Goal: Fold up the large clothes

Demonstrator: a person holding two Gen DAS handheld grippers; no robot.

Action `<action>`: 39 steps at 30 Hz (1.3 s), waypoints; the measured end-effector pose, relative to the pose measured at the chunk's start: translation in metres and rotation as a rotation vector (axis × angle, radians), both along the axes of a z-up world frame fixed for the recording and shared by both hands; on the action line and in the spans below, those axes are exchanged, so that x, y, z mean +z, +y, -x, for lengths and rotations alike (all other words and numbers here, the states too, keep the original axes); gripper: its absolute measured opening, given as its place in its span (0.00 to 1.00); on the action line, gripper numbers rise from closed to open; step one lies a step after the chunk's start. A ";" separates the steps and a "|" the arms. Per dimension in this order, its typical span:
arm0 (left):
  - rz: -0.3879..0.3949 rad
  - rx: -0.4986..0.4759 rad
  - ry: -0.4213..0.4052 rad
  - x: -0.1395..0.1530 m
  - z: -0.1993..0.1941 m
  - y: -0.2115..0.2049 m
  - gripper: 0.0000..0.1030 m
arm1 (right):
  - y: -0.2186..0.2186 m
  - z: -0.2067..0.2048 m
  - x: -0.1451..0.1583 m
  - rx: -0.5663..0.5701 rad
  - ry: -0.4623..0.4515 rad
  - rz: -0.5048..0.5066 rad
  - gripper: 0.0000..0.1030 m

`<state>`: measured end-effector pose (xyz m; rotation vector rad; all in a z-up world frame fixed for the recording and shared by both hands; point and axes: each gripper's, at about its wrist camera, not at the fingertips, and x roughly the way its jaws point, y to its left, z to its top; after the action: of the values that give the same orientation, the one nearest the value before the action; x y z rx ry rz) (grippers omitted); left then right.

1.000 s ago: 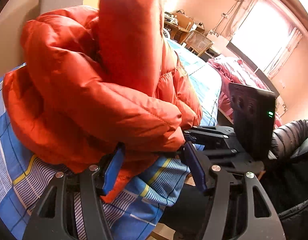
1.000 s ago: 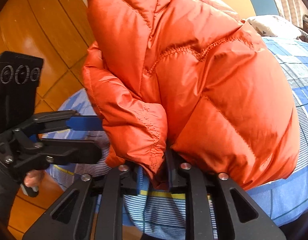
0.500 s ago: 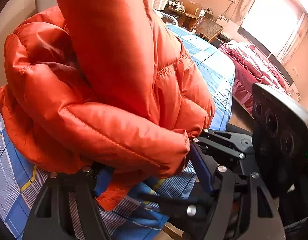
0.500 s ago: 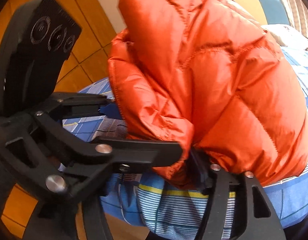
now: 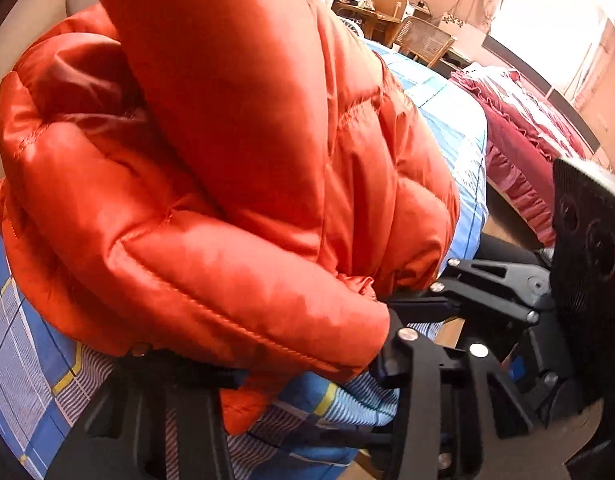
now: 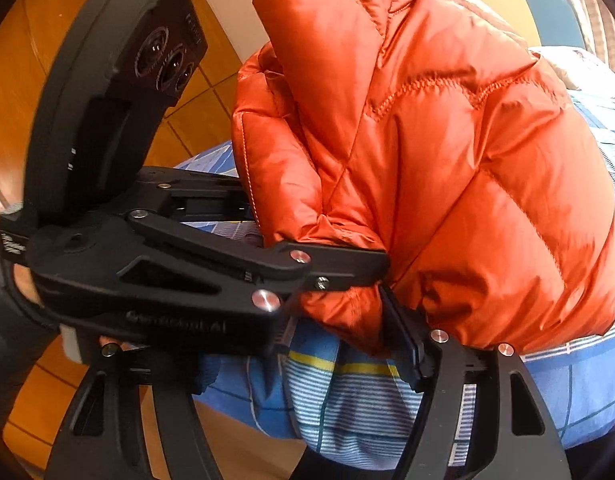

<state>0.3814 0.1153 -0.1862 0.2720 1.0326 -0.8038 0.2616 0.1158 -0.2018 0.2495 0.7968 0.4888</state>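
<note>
An orange puffer jacket point(image 5: 235, 168) lies bunched on the blue checked bedsheet point(image 5: 23, 364) at the bed's corner. It also fills the right wrist view point(image 6: 447, 152). My left gripper point(image 5: 307, 368) has its jaws wide apart, and a padded fold of the jacket bulges between them. My right gripper point(image 6: 327, 344) has its jaws apart around the jacket's lower edge. The left gripper's body point(image 6: 167, 264) crosses in front of the right one and hides its left finger. The right gripper's body also shows in the left wrist view point(image 5: 507, 300).
The bed's edge is just below both grippers, with wooden floor point(image 6: 35, 40) beyond it. A red ruffled bedspread point(image 5: 519, 128) lies on a second bed to the right. A desk and a chair point(image 5: 423, 38) stand by the bright window at the back.
The two grippers have come together and now cross each other at the jacket's lower edge. The right gripper's jaws have opened from shut. The jacket has risen closer to both cameras.
</note>
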 end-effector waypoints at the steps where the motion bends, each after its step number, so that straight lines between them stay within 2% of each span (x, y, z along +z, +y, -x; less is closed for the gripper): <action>1: 0.002 -0.009 -0.003 0.000 -0.002 0.005 0.38 | -0.001 0.001 -0.001 0.002 0.002 -0.003 0.67; 5: -0.021 -0.064 -0.031 0.002 -0.002 0.008 0.32 | -0.003 0.004 0.002 0.028 0.001 0.004 0.67; 14: -0.131 -0.192 -0.080 -0.006 -0.012 0.003 0.31 | -0.007 0.023 -0.011 0.130 0.001 0.081 0.67; 18: -0.136 -0.200 -0.089 -0.009 -0.015 0.005 0.31 | -0.013 0.033 -0.015 0.163 -0.021 0.148 0.67; 20: -0.142 -0.212 -0.096 -0.009 -0.016 0.006 0.31 | -0.019 0.037 -0.012 0.184 -0.063 0.200 0.67; 22: -0.151 -0.233 -0.105 -0.009 -0.015 0.007 0.31 | -0.023 0.041 -0.011 0.244 -0.111 0.267 0.67; 26: -0.173 -0.277 -0.113 -0.007 -0.011 0.000 0.31 | -0.047 0.048 -0.021 0.330 -0.122 0.361 0.68; 28: -0.181 -0.295 -0.126 -0.008 -0.010 -0.003 0.31 | -0.060 0.054 -0.027 0.336 -0.124 0.391 0.75; 31: -0.182 -0.300 -0.149 -0.008 -0.007 -0.003 0.31 | -0.069 0.054 -0.033 0.324 -0.102 0.415 0.75; 36: -0.191 -0.300 -0.214 -0.009 0.006 -0.007 0.31 | -0.088 0.047 -0.028 0.267 -0.083 0.397 0.75; 39: -0.144 -0.258 -0.214 -0.014 0.006 0.004 0.31 | -0.098 0.042 -0.022 0.222 -0.077 0.401 0.75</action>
<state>0.3751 0.1191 -0.2001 0.6108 0.8641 -0.9108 0.2191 0.0174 -0.2236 -0.2300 0.8331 0.5311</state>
